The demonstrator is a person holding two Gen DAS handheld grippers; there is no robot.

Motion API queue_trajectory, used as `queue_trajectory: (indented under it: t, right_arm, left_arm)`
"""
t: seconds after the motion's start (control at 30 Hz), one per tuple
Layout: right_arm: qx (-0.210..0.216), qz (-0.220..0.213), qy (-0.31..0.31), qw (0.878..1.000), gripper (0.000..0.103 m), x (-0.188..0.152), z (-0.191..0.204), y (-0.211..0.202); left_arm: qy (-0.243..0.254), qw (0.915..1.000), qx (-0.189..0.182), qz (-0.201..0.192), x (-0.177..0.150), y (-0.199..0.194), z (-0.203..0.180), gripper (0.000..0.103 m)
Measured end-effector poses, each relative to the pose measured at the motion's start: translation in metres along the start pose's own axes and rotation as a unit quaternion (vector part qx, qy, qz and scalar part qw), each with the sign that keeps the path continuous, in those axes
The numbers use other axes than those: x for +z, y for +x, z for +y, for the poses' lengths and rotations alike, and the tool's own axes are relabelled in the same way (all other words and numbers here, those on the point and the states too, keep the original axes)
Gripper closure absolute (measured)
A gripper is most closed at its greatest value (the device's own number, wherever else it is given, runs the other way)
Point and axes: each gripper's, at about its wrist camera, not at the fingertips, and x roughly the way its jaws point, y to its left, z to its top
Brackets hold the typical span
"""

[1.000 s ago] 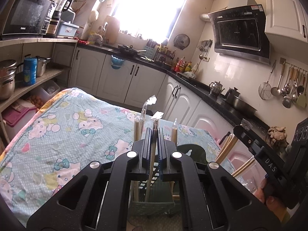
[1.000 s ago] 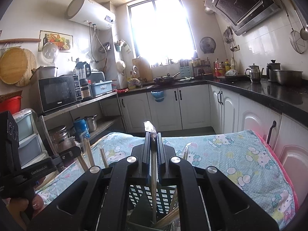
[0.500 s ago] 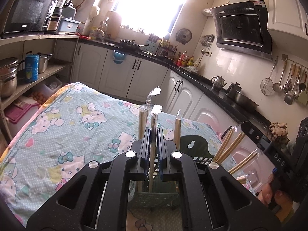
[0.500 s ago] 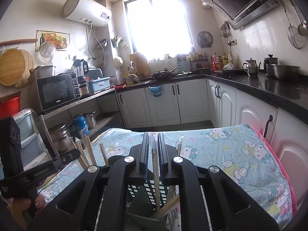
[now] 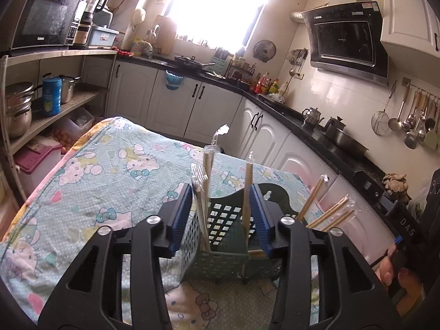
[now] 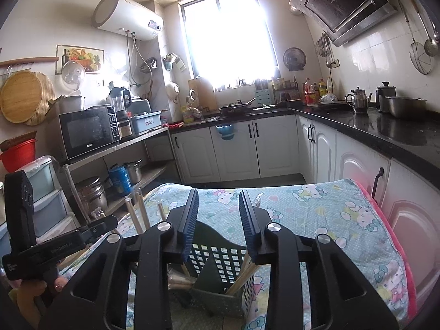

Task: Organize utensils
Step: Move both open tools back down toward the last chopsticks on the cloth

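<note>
A dark green perforated utensil holder (image 5: 220,236) stands on the Hello Kitty tablecloth (image 5: 110,181). Several wrapped wooden chopsticks (image 5: 206,181) stand upright in it, and more lean out on its right side (image 5: 327,214). My left gripper (image 5: 221,214) is open just above the holder, with the chopsticks standing free between its jaws. My right gripper (image 6: 218,225) is open above the same holder (image 6: 220,269) and holds nothing. Chopsticks lean inside the holder at the right (image 6: 242,277). The other handheld gripper shows at the left of the right wrist view (image 6: 41,247).
White cabinets (image 6: 255,148) and a black counter (image 6: 385,132) run behind and to the right of the table. A shelf with a microwave (image 6: 88,132) and pots (image 5: 16,110) stands on the left. The tablecloth stretches beyond the holder.
Both grippers have opened and let go of the chopsticks they held. The released chopsticks now stand in the holder.
</note>
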Motion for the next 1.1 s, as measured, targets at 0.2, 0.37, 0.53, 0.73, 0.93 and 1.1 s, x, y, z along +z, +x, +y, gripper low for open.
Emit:
queue_trajectory:
  t: [0.2,0.37,0.53,0.73,0.93,1.1]
  right_arm:
    - [-0.001,0.005,-0.007,1.0,0.064,-0.001,0.005,-0.016]
    - [0.0,0.01,-0.009,1.0,0.059,-0.006,0.008,-0.028]
    - [0.001,0.018,-0.009,1.0,0.053,-0.014,0.011,-0.042]
    - [-0.003,0.039,-0.009,0.999,0.051,-0.03,0.012,-0.055]
    - [-0.005,0.061,-0.003,0.998,0.049,-0.051,0.012,-0.065]
    - [-0.006,0.077,0.0,0.997,0.047,-0.065,0.012,-0.074]
  left_arm:
    - [0.005,1.0,-0.001,0.007,-0.005,-0.015,-0.003,0.048]
    - [0.006,0.9999,0.0,0.013,-0.013,-0.026,-0.003,0.032]
    - [0.008,0.9998,0.005,0.017,-0.023,-0.038,-0.002,0.023]
    - [0.004,0.9996,0.009,0.026,-0.038,-0.048,0.003,0.017]
    - [-0.005,0.9992,0.014,0.038,-0.054,-0.053,0.008,0.015]
    - [-0.012,0.9988,0.018,0.044,-0.065,-0.059,0.012,0.015]
